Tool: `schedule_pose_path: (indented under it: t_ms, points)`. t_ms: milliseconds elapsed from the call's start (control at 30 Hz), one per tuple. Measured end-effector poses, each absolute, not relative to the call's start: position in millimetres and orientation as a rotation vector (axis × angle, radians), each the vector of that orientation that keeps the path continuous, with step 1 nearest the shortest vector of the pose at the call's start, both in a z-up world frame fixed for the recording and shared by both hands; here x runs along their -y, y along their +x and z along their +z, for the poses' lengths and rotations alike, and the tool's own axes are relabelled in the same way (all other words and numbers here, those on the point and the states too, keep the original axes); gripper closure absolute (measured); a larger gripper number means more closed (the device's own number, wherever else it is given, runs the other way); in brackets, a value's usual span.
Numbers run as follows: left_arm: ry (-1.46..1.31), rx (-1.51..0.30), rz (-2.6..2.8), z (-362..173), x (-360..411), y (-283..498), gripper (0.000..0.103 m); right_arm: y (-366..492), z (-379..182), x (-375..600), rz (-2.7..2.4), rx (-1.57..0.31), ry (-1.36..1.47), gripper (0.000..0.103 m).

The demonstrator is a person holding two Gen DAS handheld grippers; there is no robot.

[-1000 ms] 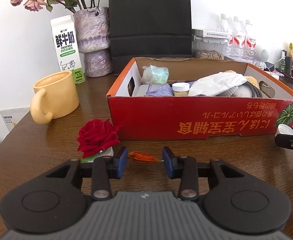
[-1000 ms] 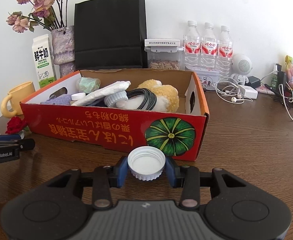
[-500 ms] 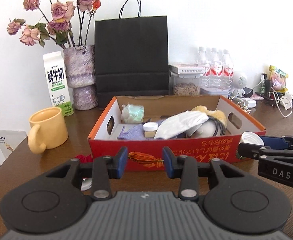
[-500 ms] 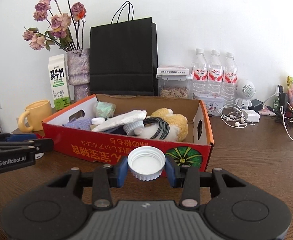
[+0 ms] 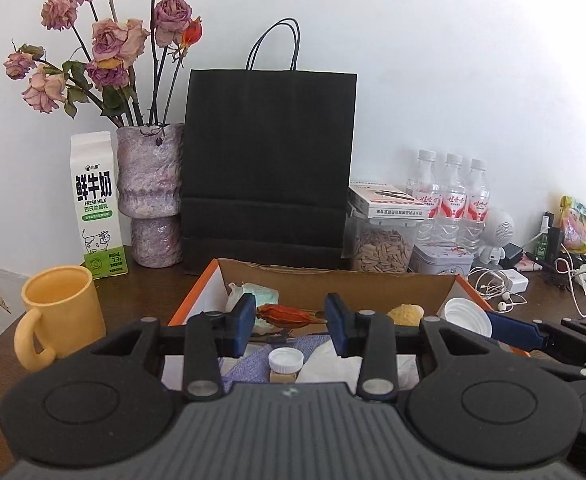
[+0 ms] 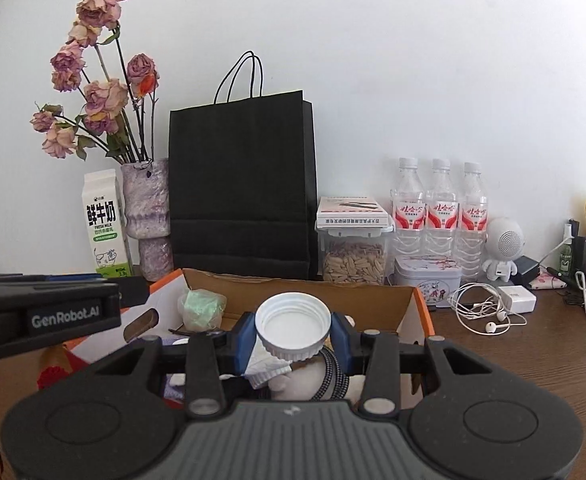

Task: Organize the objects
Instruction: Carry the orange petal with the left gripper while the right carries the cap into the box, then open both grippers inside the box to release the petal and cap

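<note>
My left gripper (image 5: 291,322) is shut on a dried orange flower bud (image 5: 287,315) and holds it above the red cardboard box (image 5: 333,278). My right gripper (image 6: 292,330) is shut on a white plastic lid (image 6: 292,326), also above the box (image 6: 301,290); lid and gripper show at the right of the left wrist view (image 5: 467,316). The box holds a small white-capped jar (image 5: 285,364), purple cloth (image 5: 249,364), white cloth, a green wad (image 6: 203,308) and a plush toy (image 6: 305,380). A red rose (image 6: 53,376) lies left of the box.
A yellow mug (image 5: 59,312) stands left of the box. Behind it stand a milk carton (image 5: 97,204), a vase of dried roses (image 5: 151,192), a black paper bag (image 5: 269,168), a seed container (image 5: 381,248), three water bottles (image 5: 449,200), earphones and chargers (image 6: 489,312).
Both grippers have risen from table level and moved forward over the box, each still holding its object. The rose on the table has dropped out of the left wrist view.
</note>
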State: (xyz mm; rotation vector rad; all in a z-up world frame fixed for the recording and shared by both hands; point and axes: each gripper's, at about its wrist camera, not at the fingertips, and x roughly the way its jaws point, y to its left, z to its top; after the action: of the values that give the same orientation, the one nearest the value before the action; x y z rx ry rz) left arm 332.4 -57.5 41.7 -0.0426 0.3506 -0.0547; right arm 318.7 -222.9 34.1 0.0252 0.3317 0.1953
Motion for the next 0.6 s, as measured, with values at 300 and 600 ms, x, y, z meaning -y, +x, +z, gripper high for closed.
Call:
schedule_pose_path:
  t_ms: [300, 600]
  points:
    - [-0.027, -0.376, -0.051, 32, 56, 378, 0.064, 362, 25, 224, 0.196, -0.354, 0.012, 0.064]
    - [-0.019, -0.431, -0.04, 22, 54, 391, 0.0, 370, 17, 231, 0.167, -0.395, -0.001, 0.017]
